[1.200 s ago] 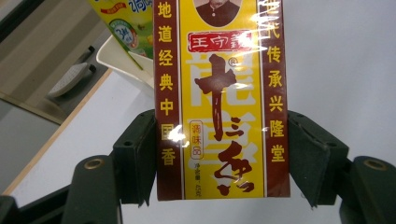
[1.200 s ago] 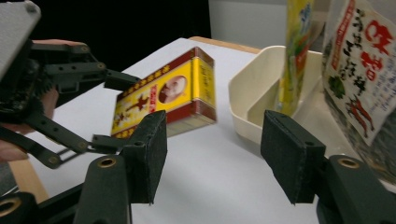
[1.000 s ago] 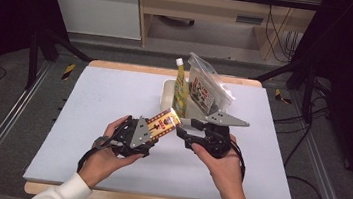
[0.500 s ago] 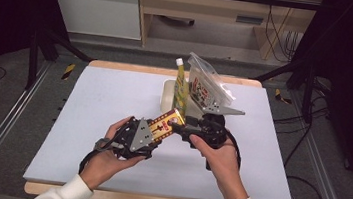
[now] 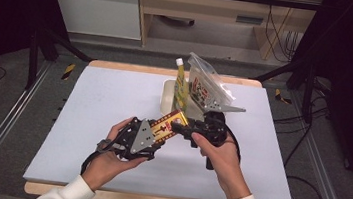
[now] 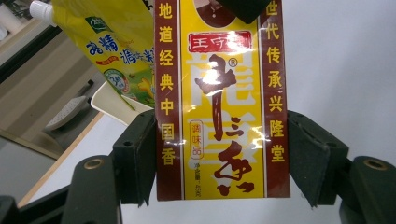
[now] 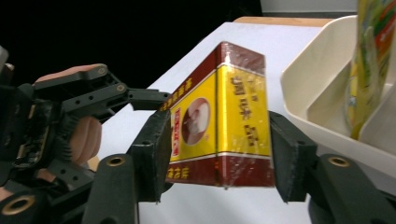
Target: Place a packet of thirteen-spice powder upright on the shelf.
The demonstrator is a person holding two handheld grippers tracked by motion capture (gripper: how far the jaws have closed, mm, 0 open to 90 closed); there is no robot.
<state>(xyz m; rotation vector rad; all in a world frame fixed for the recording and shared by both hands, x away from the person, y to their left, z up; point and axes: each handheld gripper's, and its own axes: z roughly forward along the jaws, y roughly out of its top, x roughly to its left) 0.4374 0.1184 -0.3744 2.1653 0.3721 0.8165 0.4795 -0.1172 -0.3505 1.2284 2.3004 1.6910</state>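
Table [image 5: 86, 119] bare leftward, box [image 5: 167, 124] between tools

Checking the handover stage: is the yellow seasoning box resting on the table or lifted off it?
Lifted: the box hangs above the table, with the left gripper and right gripper each around one end.

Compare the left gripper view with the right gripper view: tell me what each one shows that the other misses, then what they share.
Left gripper view alone: the box's broad yellow front with large printed characters, and the pouch's white cap. Right gripper view alone: the box's dark red end face, the other claw gripping it from the far side, and part of a hand. Both: the yellow and red box between that view's own jaws, the cream tray, the yellow pouch and the white table.
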